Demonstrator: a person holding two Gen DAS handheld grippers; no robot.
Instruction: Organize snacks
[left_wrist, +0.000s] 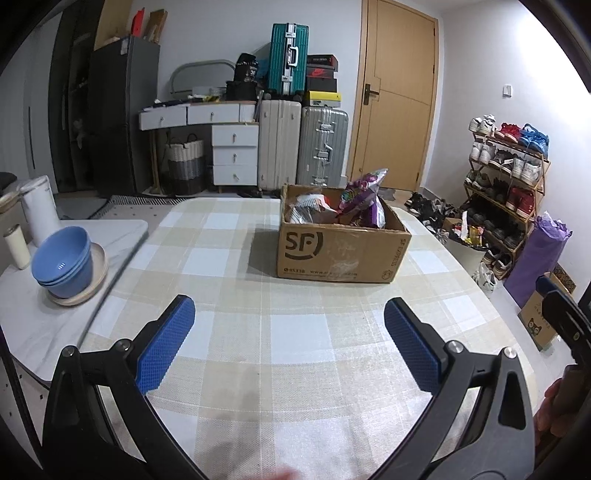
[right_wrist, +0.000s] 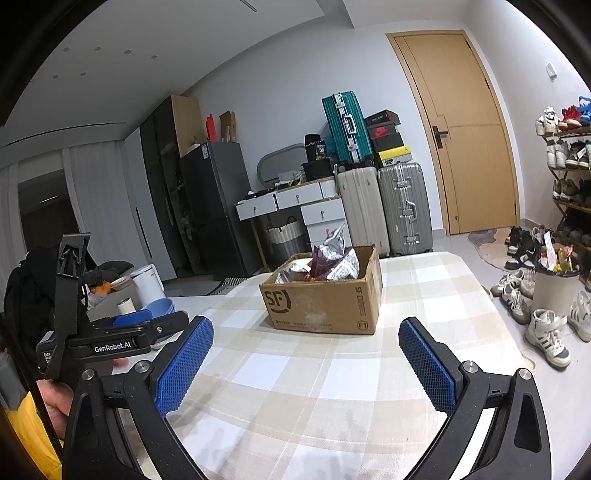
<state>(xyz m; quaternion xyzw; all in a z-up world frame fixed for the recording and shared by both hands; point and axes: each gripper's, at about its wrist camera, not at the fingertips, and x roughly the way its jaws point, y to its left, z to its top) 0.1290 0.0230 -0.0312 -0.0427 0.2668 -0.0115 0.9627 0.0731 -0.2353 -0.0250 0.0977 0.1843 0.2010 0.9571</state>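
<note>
A brown cardboard box (left_wrist: 340, 247) marked SF stands on the checked tablecloth (left_wrist: 236, 266), far side of the table. Snack bags fill it: a purple bag (left_wrist: 364, 195) sticks up, a silver-white one (left_wrist: 308, 210) lies beside it. In the right wrist view the same box (right_wrist: 325, 299) holds the purple and silver bags (right_wrist: 332, 258). My left gripper (left_wrist: 290, 312) is open, empty, well short of the box. My right gripper (right_wrist: 306, 332) is open and empty too, also short of the box. The left gripper's body (right_wrist: 110, 339) shows at the left, held by a hand (right_wrist: 55, 400).
Stacked blue bowls (left_wrist: 62, 260) on a plate, a white jug (left_wrist: 38, 210) and a small cup (left_wrist: 16, 245) stand on the bare table part at left. Suitcases (left_wrist: 301, 147), drawers, a fridge and a door are behind. A shoe rack (left_wrist: 506, 177) and a bin (right_wrist: 554, 290) stand right.
</note>
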